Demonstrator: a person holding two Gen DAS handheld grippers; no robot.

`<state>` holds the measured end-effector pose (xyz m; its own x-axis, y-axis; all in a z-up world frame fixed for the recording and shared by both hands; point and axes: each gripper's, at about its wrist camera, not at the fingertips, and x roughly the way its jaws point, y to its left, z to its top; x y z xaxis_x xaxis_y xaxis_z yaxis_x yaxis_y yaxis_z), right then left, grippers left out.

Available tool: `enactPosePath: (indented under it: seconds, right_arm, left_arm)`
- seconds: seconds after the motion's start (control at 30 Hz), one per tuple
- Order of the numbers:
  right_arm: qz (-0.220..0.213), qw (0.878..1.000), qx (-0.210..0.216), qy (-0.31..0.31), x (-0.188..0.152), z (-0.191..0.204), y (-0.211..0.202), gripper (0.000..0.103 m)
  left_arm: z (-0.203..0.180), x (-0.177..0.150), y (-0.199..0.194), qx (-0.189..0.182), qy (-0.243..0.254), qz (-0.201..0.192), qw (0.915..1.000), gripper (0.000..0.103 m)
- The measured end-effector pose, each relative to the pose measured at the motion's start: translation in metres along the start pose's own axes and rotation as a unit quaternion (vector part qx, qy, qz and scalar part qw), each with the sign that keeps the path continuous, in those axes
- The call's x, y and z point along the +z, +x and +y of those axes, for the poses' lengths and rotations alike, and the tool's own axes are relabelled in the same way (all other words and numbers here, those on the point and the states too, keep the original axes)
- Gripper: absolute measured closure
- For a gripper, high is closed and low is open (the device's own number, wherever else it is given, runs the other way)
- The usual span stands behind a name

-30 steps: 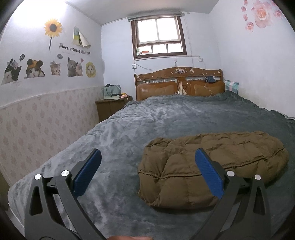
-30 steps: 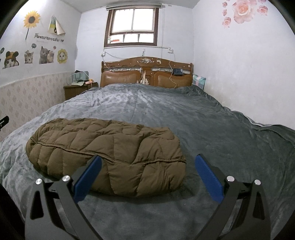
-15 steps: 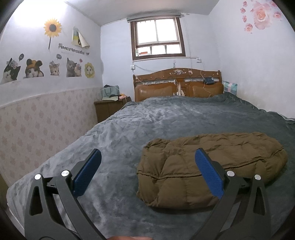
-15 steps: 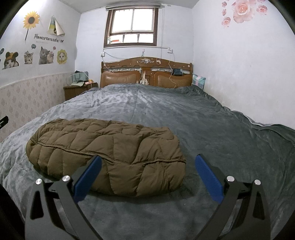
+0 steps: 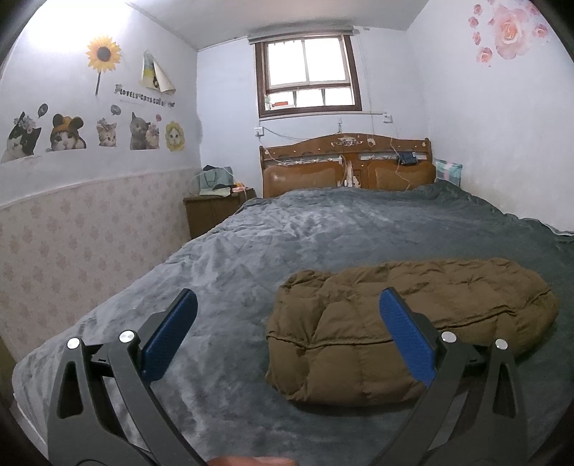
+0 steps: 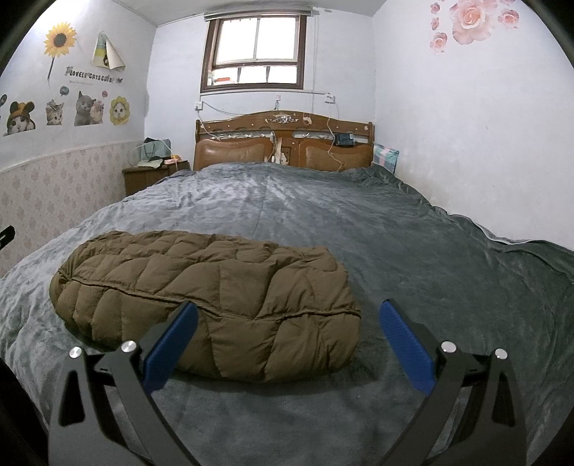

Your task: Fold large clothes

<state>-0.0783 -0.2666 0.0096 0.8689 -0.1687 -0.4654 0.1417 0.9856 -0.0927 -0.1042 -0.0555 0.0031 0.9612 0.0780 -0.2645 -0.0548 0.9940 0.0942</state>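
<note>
One bed (image 5: 323,229) fills most of both views, covered by a grey blanket (image 6: 323,215), with a carved wooden headboard (image 6: 283,143) at its far end under a single window (image 6: 256,50). One brown quilted jacket (image 6: 215,304) lies folded into a compact bundle on the blanket at the foot end of the bed, well apart from the headboard.

The left wrist view shows the bundle's left end and the bare blanket beside it, reaching toward the papered wall; the jacket (image 5: 412,322) sits to the right there. The right wrist view shows the bundle's right end and the wide stretch of blanket running to the plain wall with rose stickers (image 6: 466,25). A checked pillow (image 6: 385,157) beside the headboard is plainer in the right wrist view, and one nightstand (image 5: 215,211) left of the headboard is nearer in the left wrist view. Five cat stickers (image 5: 140,136) show in the left wrist view; the right wrist view cuts some off.

Two grippers appear, one per view. The left gripper (image 5: 287,322) has its fingers spread wide, holding nothing. The right gripper (image 6: 287,329) is likewise spread and holds nothing, above the near edge of the jacket.
</note>
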Motion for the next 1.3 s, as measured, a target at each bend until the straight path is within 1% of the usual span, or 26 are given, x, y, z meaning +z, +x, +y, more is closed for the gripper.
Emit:
enactPosePath:
  seconds: [0.27, 0.5, 1.3]
  right_arm:
    - [0.000, 1.000, -0.001, 0.000, 0.0000, 0.0010, -0.0007, 0.002]
    - [0.000, 1.000, -0.001, 0.000, 0.0002, 0.0006, -0.0010, 0.002]
    - [-0.001, 1.000, 0.000, 0.002, 0.0000, -0.0011, -0.0018, 0.002]
  left_arm:
    - [-0.0044, 0.0011, 0.0001, 0.009, 0.007, 0.001, 0.9999, 0.003]
    - [-0.0056, 0.0008, -0.0047, 0.018, 0.011, -0.008, 0.9998, 0.003]
    - [-0.0096, 0.0015, -0.0037, 0.014, 0.019, -0.001, 0.9997, 0.003]
